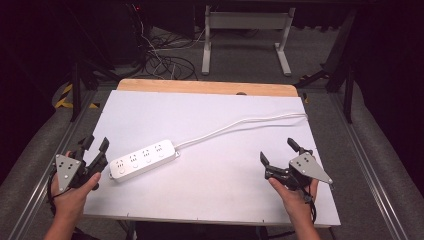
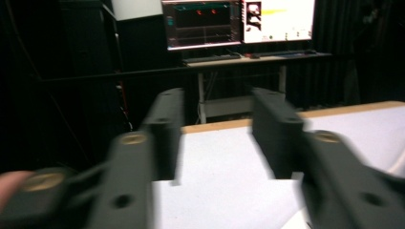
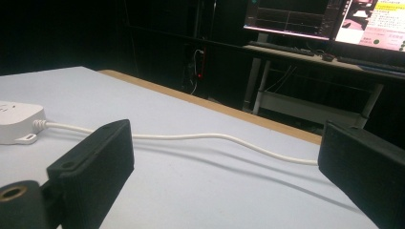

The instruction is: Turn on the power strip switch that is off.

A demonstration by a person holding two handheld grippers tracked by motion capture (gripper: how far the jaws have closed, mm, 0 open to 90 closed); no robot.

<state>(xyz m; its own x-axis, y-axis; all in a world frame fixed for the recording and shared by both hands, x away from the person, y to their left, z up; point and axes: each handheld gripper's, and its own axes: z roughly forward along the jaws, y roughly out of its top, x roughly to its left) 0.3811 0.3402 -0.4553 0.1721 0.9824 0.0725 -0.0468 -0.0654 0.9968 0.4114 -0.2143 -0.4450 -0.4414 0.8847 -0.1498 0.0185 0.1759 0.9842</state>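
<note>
A white power strip (image 1: 143,159) lies left of centre on the white table (image 1: 215,190), its white cable (image 1: 240,125) running off to the far right edge. My left gripper (image 1: 96,146) hovers at the table's left edge, just left of the strip, jaws apart and empty. In the left gripper view its black jaws are spread over bare table top (image 2: 219,191). My right gripper (image 1: 278,152) is near the front right, open and holding nothing. The right gripper view looks between its wide jaws at the cable (image 3: 200,137) and the strip's end (image 3: 16,121).
A wooden table edge (image 1: 205,87) runs along the far side. Beyond it stand a white desk frame (image 1: 245,35) and tangled floor cables (image 1: 165,60). Monitors (image 2: 236,21) glow on a desk at the back. Metal rails (image 1: 370,165) flank the table.
</note>
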